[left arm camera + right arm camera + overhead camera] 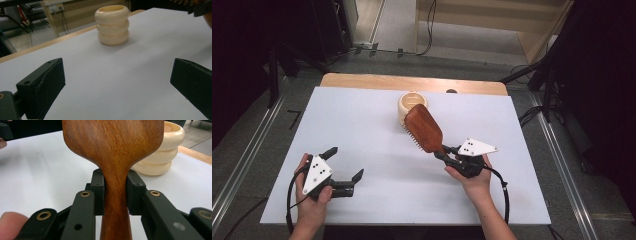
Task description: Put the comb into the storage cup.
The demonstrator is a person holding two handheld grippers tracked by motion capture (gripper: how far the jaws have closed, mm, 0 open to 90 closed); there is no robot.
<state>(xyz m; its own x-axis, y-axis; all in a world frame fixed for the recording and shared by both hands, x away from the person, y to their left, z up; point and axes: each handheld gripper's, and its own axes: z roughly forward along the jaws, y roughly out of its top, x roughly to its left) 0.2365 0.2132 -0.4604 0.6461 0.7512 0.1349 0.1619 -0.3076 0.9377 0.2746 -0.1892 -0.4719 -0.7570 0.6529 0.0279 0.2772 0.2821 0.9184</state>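
Note:
A wooden hairbrush (424, 129) is held above the white table, its handle clamped between the pads of my right gripper (446, 154); in the right gripper view the brown wood (115, 150) rises straight up between the two black jaws. Its head points toward a cream ribbed cup (411, 106) at the back middle of the table; that cup (162, 152) stands just behind the brush. My left gripper (345, 163) hovers at the front left with its jaws wide apart and nothing between them. From there the cream cup (112, 25) stands ahead on bare table.
The white table (362, 130) has a wooden edge along its far side (412, 81). Dark stands and cables flank the table on the floor. Bare tabletop lies between the two grippers.

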